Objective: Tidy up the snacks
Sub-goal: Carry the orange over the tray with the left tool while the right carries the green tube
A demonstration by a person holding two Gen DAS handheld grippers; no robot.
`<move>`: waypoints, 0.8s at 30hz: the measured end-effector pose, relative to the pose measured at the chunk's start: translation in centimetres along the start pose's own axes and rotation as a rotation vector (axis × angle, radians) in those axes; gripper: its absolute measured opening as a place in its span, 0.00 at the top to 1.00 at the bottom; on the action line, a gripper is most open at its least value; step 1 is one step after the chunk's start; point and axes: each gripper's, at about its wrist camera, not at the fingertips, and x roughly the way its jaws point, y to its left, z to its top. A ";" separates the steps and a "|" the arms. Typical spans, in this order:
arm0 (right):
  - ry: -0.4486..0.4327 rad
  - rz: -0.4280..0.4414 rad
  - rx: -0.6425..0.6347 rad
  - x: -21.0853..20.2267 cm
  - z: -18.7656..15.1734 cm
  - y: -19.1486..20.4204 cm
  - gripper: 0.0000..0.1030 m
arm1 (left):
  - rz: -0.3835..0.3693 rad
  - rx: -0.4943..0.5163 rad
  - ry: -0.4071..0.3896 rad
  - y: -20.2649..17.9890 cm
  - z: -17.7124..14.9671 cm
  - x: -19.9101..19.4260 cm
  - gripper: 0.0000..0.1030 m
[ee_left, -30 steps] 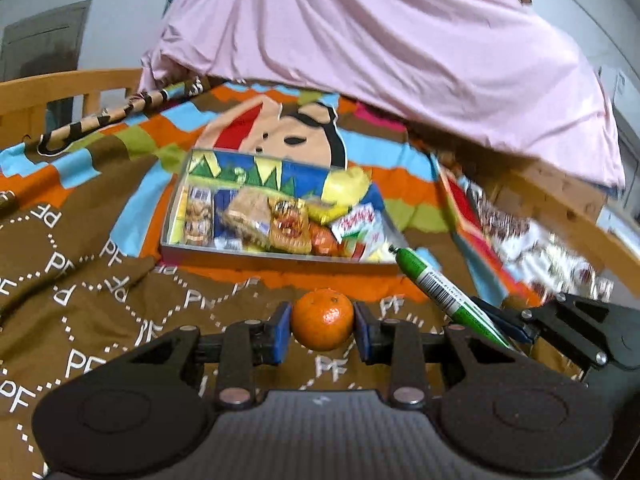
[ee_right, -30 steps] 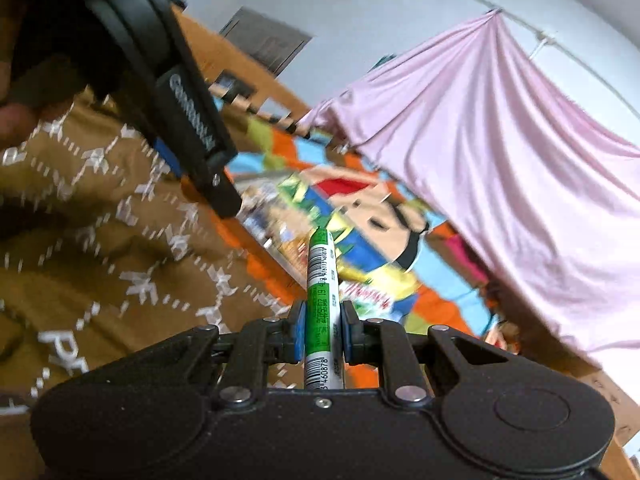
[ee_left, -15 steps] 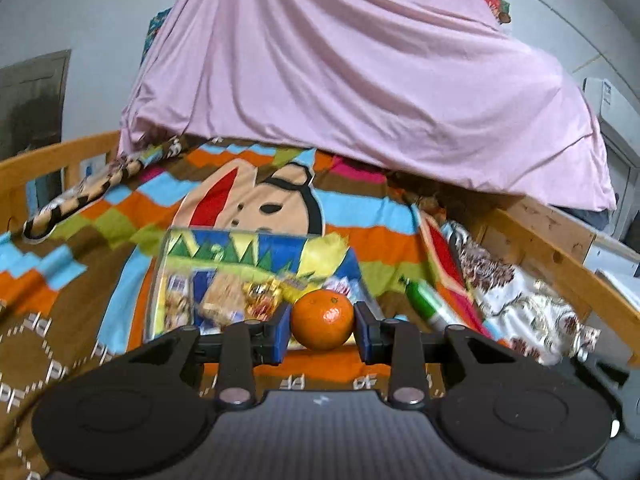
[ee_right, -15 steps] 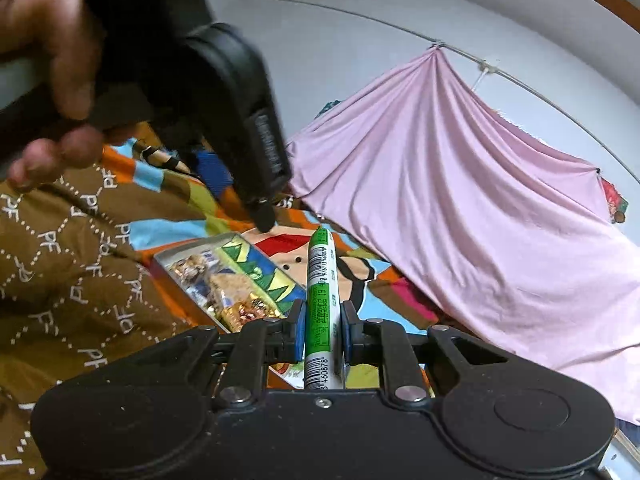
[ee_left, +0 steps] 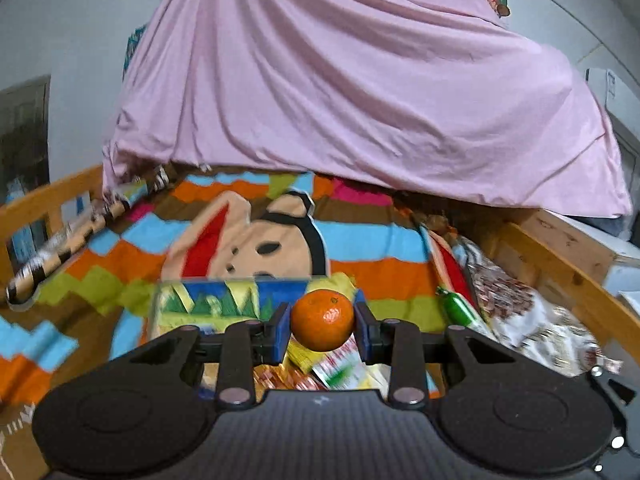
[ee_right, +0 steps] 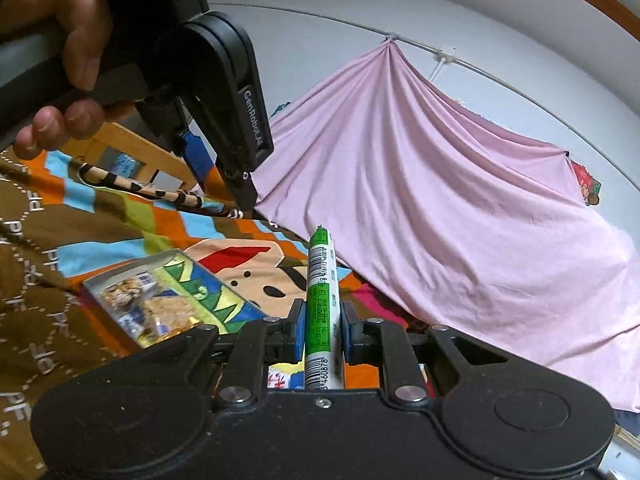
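Above the colourful rectangular snack box, the left gripper clamps a round orange mandarin and the right gripper a green tube-shaped snack stick; next, probably, lowering both into the box.

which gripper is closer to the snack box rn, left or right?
Left, as far as the views show. The left gripper, holding the orange, hangs over the snack box; the right gripper, gripping the green tube, sits beside it.

Your left gripper's body covers most of the snack box, so you see only blurred wrappers there. The green tube's small print stays unreadable, and your hand is cut off, perhaps mid-palm, at the frame edge.
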 end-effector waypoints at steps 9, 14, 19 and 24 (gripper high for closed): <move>-0.003 0.041 -0.008 9.3 -1.0 0.7 0.82 | 0.017 0.013 -0.083 2.5 1.5 6.9 0.65; 0.035 0.102 0.015 15.3 -2.2 3.0 0.82 | 0.053 0.045 -0.061 4.9 -0.6 12.0 0.65; 0.093 0.142 0.035 20.5 -3.5 5.9 0.82 | 0.043 0.037 -0.009 7.4 -2.9 16.8 0.65; 0.141 0.190 0.018 23.4 -4.3 8.0 0.82 | 0.047 -0.013 0.032 10.1 -4.6 20.4 0.65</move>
